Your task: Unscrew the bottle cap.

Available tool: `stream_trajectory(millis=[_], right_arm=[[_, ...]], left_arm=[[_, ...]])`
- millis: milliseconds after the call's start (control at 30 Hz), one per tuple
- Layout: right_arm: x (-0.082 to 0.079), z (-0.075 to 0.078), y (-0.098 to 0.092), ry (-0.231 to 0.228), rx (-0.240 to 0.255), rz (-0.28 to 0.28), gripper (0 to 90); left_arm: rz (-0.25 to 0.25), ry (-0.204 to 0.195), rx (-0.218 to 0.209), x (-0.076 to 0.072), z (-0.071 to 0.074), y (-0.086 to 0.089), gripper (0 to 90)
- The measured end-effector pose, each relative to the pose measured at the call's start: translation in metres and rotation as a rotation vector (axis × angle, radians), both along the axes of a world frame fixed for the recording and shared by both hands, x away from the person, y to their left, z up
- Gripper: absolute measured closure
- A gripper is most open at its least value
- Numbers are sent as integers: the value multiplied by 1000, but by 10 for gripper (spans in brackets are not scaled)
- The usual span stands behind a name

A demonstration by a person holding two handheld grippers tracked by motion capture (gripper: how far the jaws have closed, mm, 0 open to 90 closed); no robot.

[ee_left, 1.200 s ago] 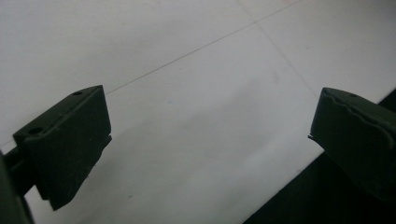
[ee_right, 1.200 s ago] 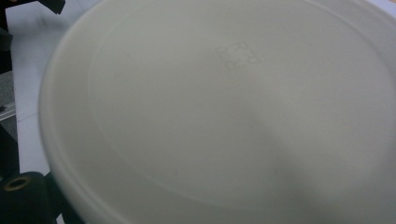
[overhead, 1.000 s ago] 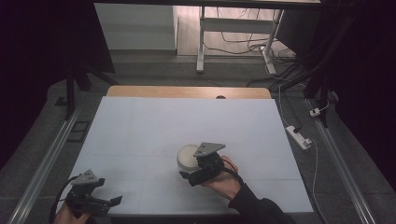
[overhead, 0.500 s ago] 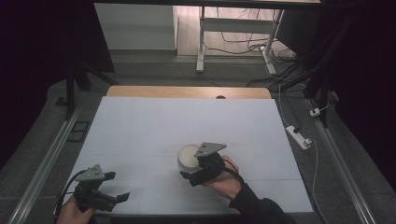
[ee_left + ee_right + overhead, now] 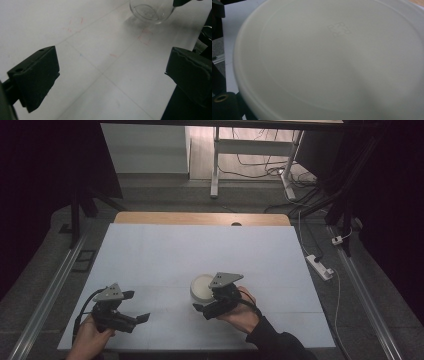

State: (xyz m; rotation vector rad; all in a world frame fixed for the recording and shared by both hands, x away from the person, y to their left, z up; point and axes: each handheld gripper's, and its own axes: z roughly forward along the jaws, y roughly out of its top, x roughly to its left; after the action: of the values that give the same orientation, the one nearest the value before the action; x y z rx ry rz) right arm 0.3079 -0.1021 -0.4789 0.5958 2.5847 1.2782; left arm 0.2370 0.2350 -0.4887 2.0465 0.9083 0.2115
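left gripper (image 5: 134, 306) hangs low over the near-left part of the table (image 5: 150, 250), jaws spread wide, nothing between them; in the left gripper view only bare white sheet lies in the gap. right gripper (image 5: 204, 309) sits at the near side of the white container (image 5: 202, 286), just right of table centre. in the right gripper view the container's white lid (image 5: 332, 60) is right up against the camera with one black jaw at the bottom-left corner (image 5: 222, 105), so we read it as at the rim, but we cannot tell if the jaws are pinching it or just alongside. from the left gripper view the container body looks clear, glass or plastic (image 5: 151, 11), upright on the sheet, well apart from the left gripper. our guess at the step: steady or grip the container with the right, bring the left over to help with the lid. to do it well we'd keep the right grip low and square on the rim so it doesn't tip or slide on the smooth sheet, then come in with the left level, jaws still wide, and close only once both pads straddle the edge. count: two grippers, one container, one lid, one table; off to the right, one white power strip (image 5: 319, 266) on the floor.
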Motion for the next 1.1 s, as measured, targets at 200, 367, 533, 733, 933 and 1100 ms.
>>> stream_trajectory(millis=[200, 367, 533, 733, 933, 1100], right_arm=[[0, 1, 0, -4, -1, 6, 67], [-1, 1, 0, -6, 2, 16, 67], [-1, 1, 0, -8, 3, 27, 67], [-2, 2, 0, -10, 5, 37, 67], [-2, 2, 0, -9, 8, 44, 67], [-3, 2, 0, -9, 6, 56, 66]], left_arm=[[-52, -2, -1, 11, 8, -14, 0], [-90, -19, 21, 19, 14, -24, 0], [-119, -43, 33, 26, 24, -33, 0], [-172, -61, 24, 38, 31, -46, 0], [-251, -68, 27, 47, 34, -60, 0], [-307, -75, 20, 55, 37, -72, 0]])
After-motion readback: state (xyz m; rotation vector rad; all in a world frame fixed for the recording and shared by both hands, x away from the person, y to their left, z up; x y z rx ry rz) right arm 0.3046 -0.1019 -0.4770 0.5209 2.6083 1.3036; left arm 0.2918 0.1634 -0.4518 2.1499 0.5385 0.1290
